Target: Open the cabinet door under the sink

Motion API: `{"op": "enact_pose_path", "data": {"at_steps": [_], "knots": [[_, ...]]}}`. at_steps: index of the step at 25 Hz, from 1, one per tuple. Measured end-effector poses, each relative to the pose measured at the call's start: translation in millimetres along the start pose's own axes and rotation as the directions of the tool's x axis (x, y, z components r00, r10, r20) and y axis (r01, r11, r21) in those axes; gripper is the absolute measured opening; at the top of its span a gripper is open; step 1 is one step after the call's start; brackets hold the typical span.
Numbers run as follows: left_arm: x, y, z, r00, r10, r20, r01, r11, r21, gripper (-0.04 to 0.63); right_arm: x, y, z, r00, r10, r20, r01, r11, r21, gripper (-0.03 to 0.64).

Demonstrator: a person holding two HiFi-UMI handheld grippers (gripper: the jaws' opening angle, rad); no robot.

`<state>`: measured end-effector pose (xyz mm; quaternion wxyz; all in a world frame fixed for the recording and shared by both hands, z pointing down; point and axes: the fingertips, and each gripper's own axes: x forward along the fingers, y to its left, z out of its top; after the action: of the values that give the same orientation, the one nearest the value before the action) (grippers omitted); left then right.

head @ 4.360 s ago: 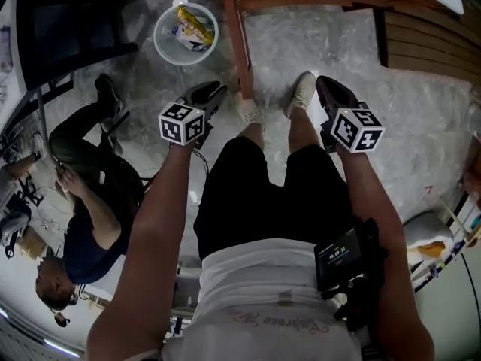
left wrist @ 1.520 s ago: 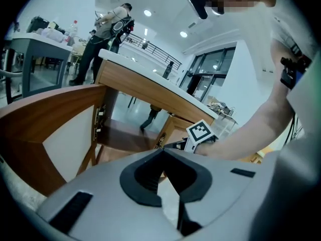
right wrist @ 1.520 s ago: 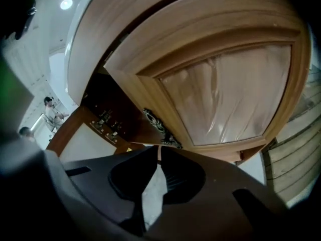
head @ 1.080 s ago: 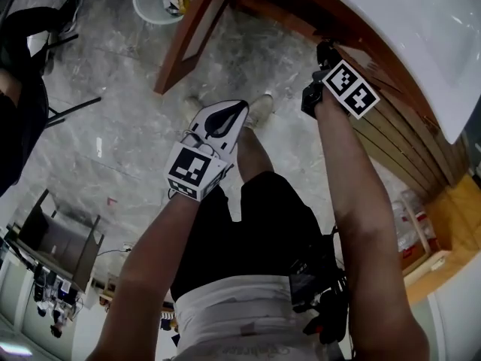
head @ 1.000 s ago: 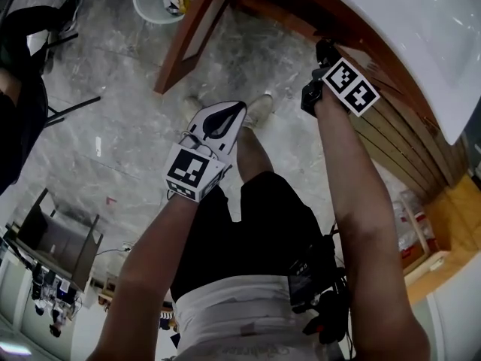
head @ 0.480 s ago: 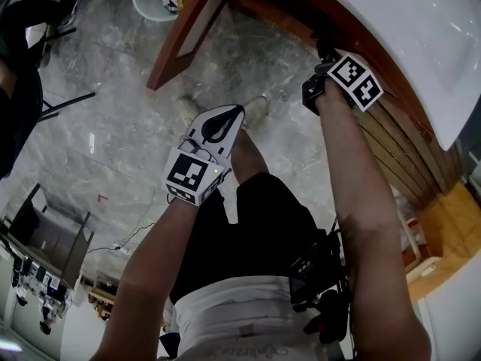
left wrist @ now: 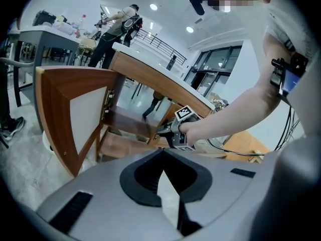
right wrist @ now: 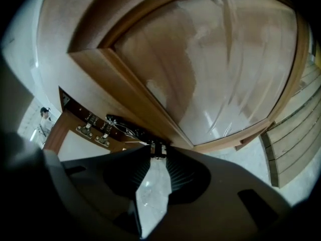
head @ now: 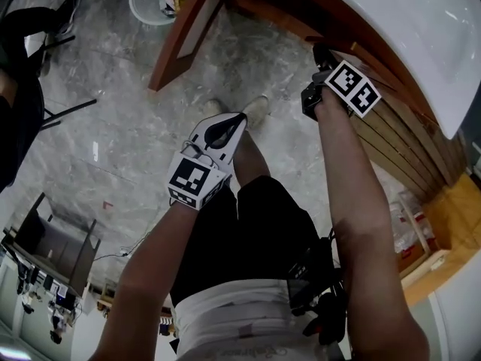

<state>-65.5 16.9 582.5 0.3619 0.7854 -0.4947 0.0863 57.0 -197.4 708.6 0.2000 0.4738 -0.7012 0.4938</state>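
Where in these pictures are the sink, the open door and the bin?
Sink point(head: 425, 40): head view, white basin surface.
Open door point(left wrist: 88, 112): left gripper view, white panel.
Bin point(head: 140, 7): head view, near rim.

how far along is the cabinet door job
Done: one door already stands swung out. In hand: the right tool has just been closing its jaws around the small handle on the second door, which looks shut. Remaining: pulling it open. The left tool idles shut.

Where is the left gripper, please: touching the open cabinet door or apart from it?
Apart. The left gripper view shows the left gripper, jaws shut, with the open cabinet door standing well beyond its tips; the head view agrees.
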Motion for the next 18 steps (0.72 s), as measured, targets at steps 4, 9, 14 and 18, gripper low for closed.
{"op": "enact_pose_path", "data": {"at_steps": [4,9,14,18], "knots": [[-12,5,-1,1.000,-0.011,-0.012,0.011,1.000,0.021,0.011,-5,-1,-11,1.000,0.016,-0.008,-0.017,1.000,-0.020,0.105],[-29,11,-7,0.998,-0.043,-0.054,0.045,0.998,0.047,0.011,-15,-1,-34,0.997,0.049,-0.065,-0.053,0.996,-0.070,0.104],[-33,5,-6,0.992,-0.096,-0.078,0.103,0.991,0.085,0.011,-25,-4,-44,0.995,0.072,-0.064,-0.079,0.989,-0.125,0.103],[-33,-2,-12,0.983,-0.151,-0.102,0.161,0.982,0.102,0.011,-34,-4,-57,0.995,0.065,-0.081,-0.081,0.976,-0.204,0.098]]}}
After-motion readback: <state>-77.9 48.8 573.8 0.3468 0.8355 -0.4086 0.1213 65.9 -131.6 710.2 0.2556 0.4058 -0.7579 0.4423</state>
